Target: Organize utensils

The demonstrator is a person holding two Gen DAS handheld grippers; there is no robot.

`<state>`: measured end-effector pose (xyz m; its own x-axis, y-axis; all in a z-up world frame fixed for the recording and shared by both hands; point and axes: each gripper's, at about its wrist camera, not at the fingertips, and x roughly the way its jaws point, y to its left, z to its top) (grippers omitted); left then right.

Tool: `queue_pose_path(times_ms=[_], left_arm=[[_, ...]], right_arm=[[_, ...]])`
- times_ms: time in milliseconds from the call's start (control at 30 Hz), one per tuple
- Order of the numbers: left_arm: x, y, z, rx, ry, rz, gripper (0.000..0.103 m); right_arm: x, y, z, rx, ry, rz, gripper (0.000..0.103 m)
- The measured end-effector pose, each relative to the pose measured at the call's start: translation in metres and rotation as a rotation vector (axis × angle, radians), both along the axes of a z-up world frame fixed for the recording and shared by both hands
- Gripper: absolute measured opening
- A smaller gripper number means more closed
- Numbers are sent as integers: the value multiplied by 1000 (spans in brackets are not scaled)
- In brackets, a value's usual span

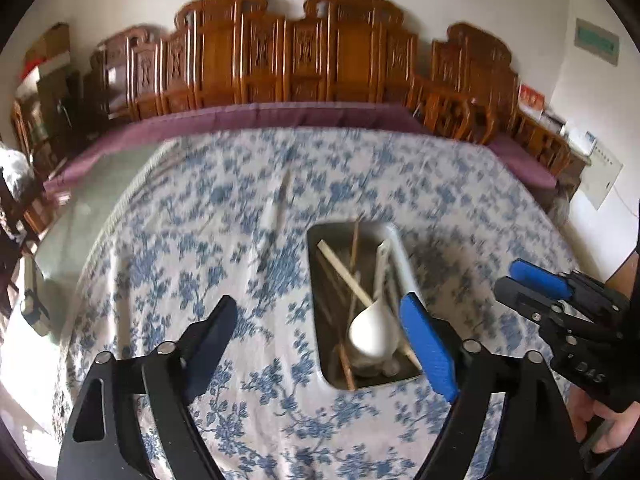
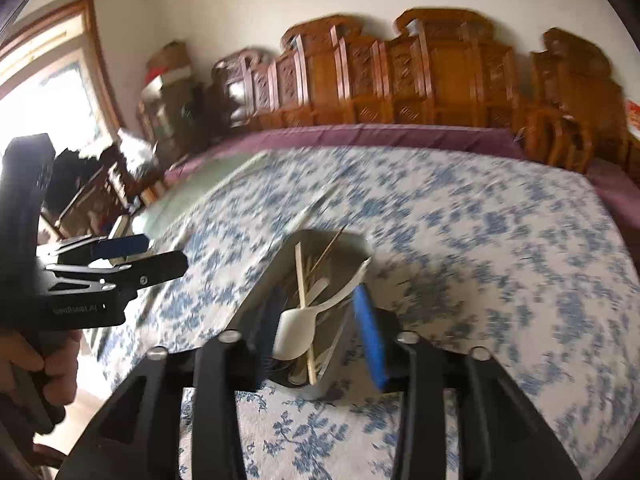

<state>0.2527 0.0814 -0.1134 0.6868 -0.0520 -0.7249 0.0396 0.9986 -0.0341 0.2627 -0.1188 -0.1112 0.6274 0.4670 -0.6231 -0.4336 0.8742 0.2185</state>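
A metal tray (image 1: 314, 248) lies on the blue-flowered tablecloth and holds a white spoon (image 1: 372, 332) and several wooden chopsticks (image 1: 344, 274). My left gripper (image 1: 318, 304) hangs open above the tray's near left part, nothing between its fingers. My right gripper (image 1: 512, 278) shows at the right, apart from the tray. In the right wrist view the right gripper (image 2: 318, 298) stands open over the tray (image 2: 264, 276), with the spoon (image 2: 296, 332) and a chopstick (image 2: 302, 292) lying below it, untouched by the pads. The left gripper (image 2: 168, 252) is at the left there.
A white-handled utensil (image 1: 276, 208) lies on the cloth beyond the tray, also seen as a blurred pale utensil (image 2: 308, 212). Another pale long utensil (image 1: 124, 312) lies near the table's left edge. Carved wooden chairs (image 1: 280, 56) line the far wall.
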Motion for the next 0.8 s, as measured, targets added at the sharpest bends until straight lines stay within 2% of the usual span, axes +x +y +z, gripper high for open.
queue_pose_path(times_ms=[133,267,333,467,633,800], left_arm=[[-21,-21,28,-10,-64,-21,85],[-38,-42,49,-7,-102,-40,86],[-46,-51,58,5,-123,-44,96],[-63,-67,73,28,-164,-48,96],[-79,-80,86,20,-194,-48,96],[-94,-92,96,32,-218,-54,96]], right_arm=[[-18,-29,26,-7,-40,-64,57],[-31,-53,45,-23,-70,-116,61],[-39,-64,52,-31,-82,-141,67],[-51,-81,64,-52,-108,-186,75],[-70,-99,80,-61,-144,-231,96],[-87,-111,97,-71,-165,-261,101]])
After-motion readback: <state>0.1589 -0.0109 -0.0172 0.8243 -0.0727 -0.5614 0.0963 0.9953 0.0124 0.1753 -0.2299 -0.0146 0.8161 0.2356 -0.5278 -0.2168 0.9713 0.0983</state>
